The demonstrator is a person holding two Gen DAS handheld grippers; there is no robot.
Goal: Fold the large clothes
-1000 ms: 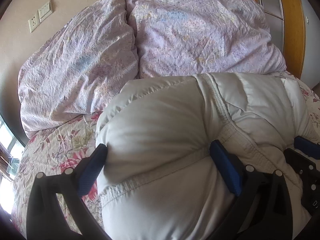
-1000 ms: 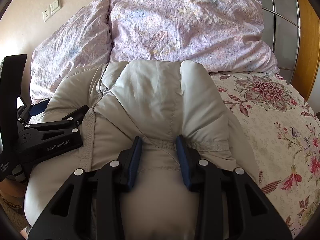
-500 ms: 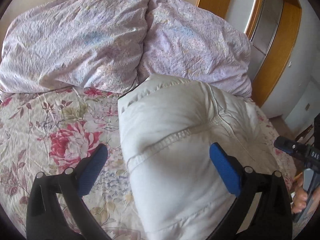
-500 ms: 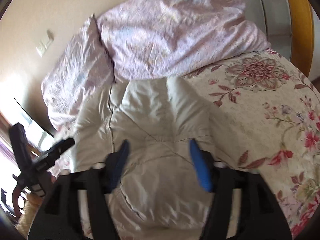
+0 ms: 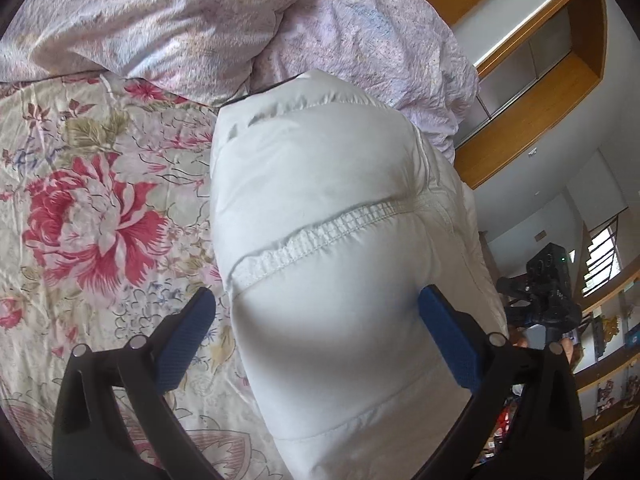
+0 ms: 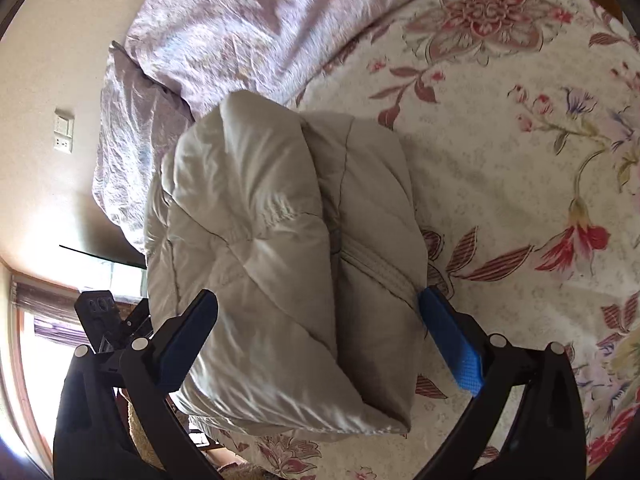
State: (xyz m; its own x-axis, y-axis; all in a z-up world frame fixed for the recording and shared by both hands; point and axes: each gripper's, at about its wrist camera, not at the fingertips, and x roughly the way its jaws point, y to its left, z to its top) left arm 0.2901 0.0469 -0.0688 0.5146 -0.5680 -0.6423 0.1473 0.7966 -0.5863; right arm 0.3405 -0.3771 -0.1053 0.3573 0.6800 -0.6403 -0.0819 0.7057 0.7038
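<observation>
A pale beige puffer jacket point(image 5: 332, 240) lies folded into a thick bundle on the floral bedspread point(image 5: 100, 200), its far end against the pillows. My left gripper point(image 5: 316, 320) is open, its blue pads wide apart on either side of the bundle's near end, holding nothing. In the right wrist view the same jacket point(image 6: 280, 248) shows as a stacked fold near the bed's left edge. My right gripper point(image 6: 318, 320) is open above it, pads straddling the bundle. The other gripper point(image 6: 108, 320) shows past the bundle at lower left.
Two lilac pillows point(image 5: 180, 20) lie at the head of the bed. A wooden wardrobe frame point(image 5: 532, 120) stands to the right. The wall with a socket plate point(image 6: 64, 134) is to the left. Flowered bedspread point(image 6: 520, 160) stretches to the right of the jacket.
My right gripper has opened and let go of the jacket. Both grippers have pulled back and lifted, turning apart, and the folded bundle now rests alone on the bed.
</observation>
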